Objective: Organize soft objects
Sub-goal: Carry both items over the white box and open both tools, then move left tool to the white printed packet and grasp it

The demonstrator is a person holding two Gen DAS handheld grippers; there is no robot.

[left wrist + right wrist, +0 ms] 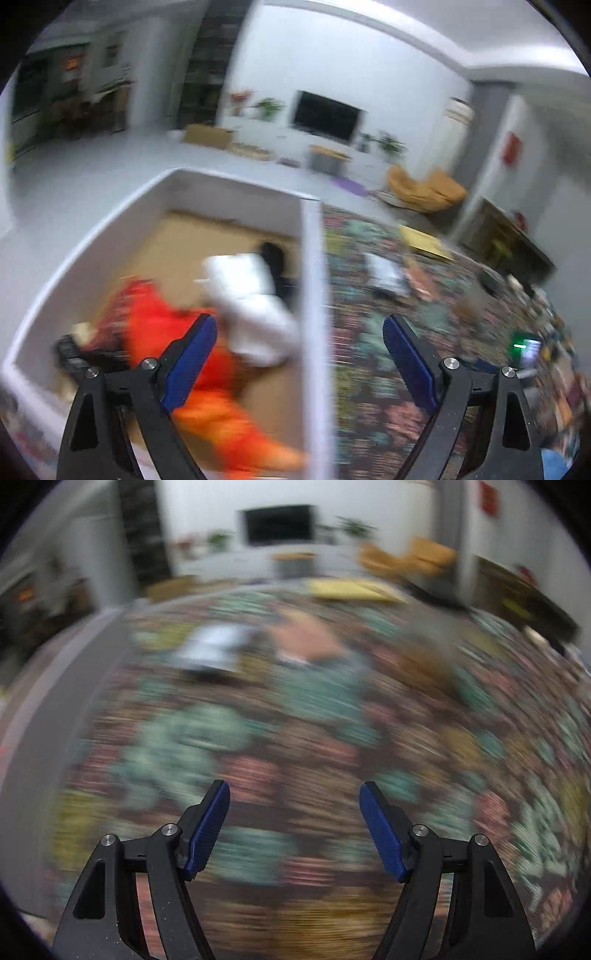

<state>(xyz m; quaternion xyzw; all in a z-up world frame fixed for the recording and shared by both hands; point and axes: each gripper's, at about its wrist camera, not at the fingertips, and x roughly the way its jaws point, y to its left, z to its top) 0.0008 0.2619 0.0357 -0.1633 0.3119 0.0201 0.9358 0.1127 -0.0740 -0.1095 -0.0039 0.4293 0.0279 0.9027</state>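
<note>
In the left wrist view a white box (314, 266) with a brown floor holds an orange soft toy (173, 332), a white soft item (251, 302) and something black (273, 258). My left gripper (299, 328) is open and empty, above the box's right wall. On the patterned cloth (369, 369) to the right lie a grey-white item (384, 271) and a peach-coloured item (421, 280). In the blurred right wrist view my right gripper (294, 794) is open and empty above the patterned cloth (295, 738), short of the grey-white item (214, 646) and the peach item (310, 635).
A yellow flat object (424, 240) lies at the cloth's far edge; it also shows in the right wrist view (351, 589). Beyond are a grey floor, a TV (327, 116) on a white wall, cardboard boxes (208, 134) and a mustard chair (424, 188).
</note>
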